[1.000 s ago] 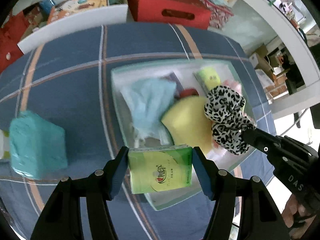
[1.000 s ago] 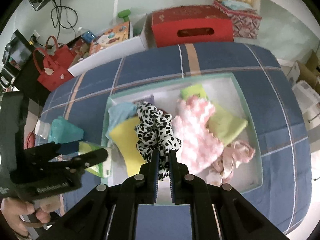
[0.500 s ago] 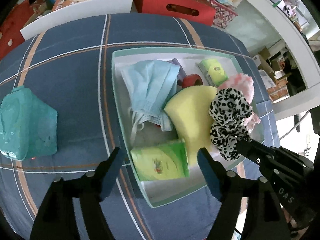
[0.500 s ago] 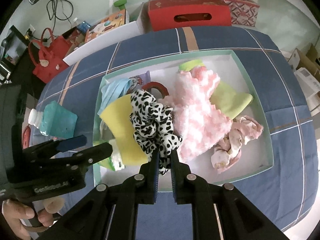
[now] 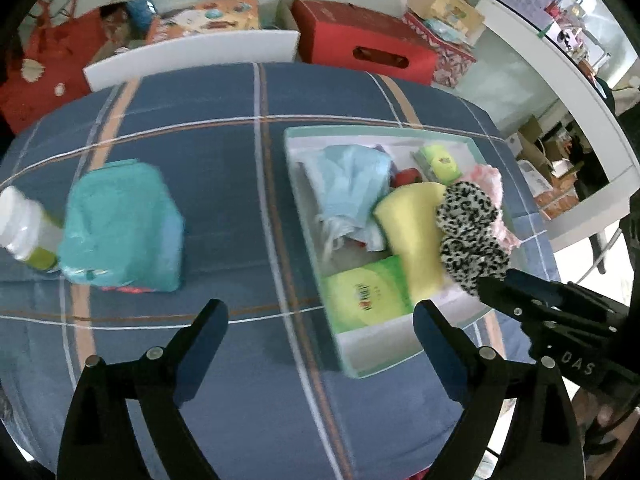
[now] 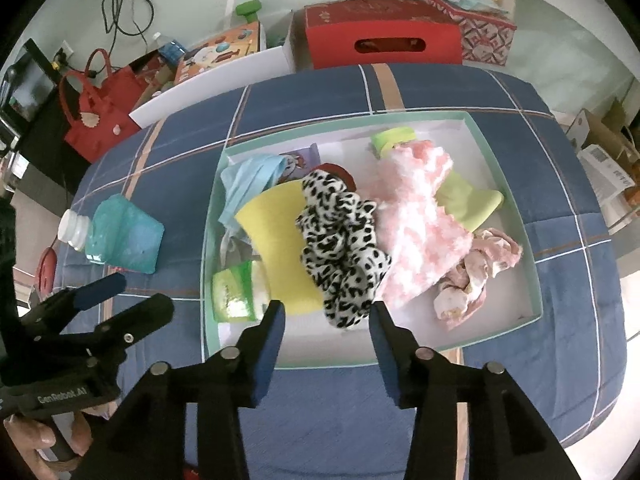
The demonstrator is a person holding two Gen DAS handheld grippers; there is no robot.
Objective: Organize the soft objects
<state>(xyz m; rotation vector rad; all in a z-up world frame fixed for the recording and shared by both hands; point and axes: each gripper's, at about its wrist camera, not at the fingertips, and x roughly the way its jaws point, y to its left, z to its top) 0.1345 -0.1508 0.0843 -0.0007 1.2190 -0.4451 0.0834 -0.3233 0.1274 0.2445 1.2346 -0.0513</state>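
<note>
Between the spread fingers of the right claw (image 6: 326, 326), the scrunchie (image 6: 340, 240) lies free in the tray (image 6: 536, 308). Left claw (image 5: 320, 320) is spread too, holding nothing, the tissue pack (image 5: 366, 294) just ahead.

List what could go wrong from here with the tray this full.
1. The leopard scrunchie is draped on top of the yellow cloth, right by the open right tongs; pulling back carelessly could snag it and drag it over the tray rim.
2. The teal pouch sits outside the tray, touching a white-capped bottle; grabbing it with the left tongs may knock the bottle.
</note>
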